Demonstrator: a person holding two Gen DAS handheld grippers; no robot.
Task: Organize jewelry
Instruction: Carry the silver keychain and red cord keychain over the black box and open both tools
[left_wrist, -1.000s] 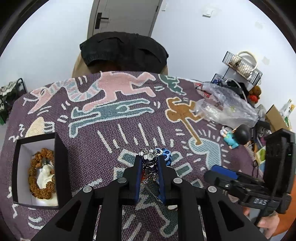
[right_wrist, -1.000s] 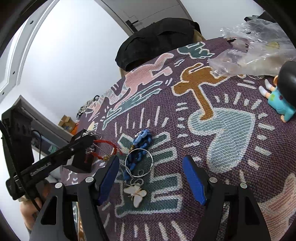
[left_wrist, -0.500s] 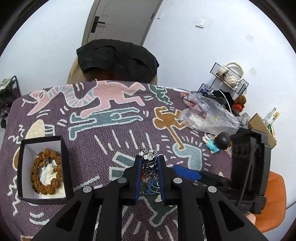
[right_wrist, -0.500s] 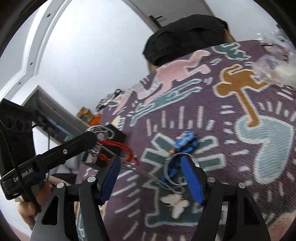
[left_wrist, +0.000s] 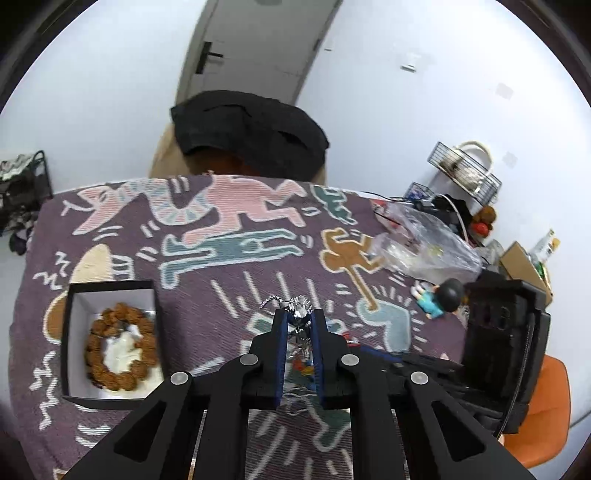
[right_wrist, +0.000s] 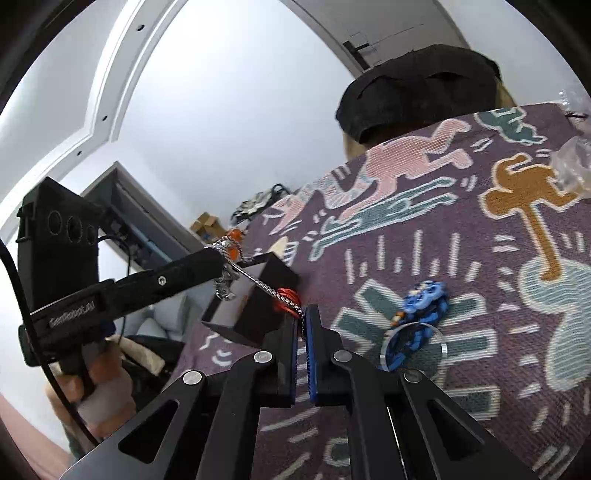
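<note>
My left gripper (left_wrist: 299, 314) holds a bundle of silver chain and charms (left_wrist: 301, 325) above the patterned cloth, and its jaws are closing on the bundle. In the right wrist view the silver chain (right_wrist: 258, 282) stretches taut from the left gripper (right_wrist: 221, 260) to my right gripper (right_wrist: 303, 313), which is shut on it. A red cord loop (right_wrist: 286, 299) hangs on the chain just ahead of the right pads. A blue braided keychain (right_wrist: 424, 306) with a clear ring lies on the cloth. The open black box (left_wrist: 74, 332) holds a brown bead bracelet (left_wrist: 118, 347).
A small figurine (left_wrist: 439, 299) and a clear plastic bag (left_wrist: 424, 243) sit at the table's right side. A dark garment (left_wrist: 251, 129) hangs over a chair at the far edge. The right gripper's black housing (left_wrist: 498, 332) stands close on the right. A hand (right_wrist: 92, 380) grips the left tool.
My right gripper swung left from over the blue keychain and shut on the chain. The left gripper rose with its bundle, drawing the chain off the cloth.
</note>
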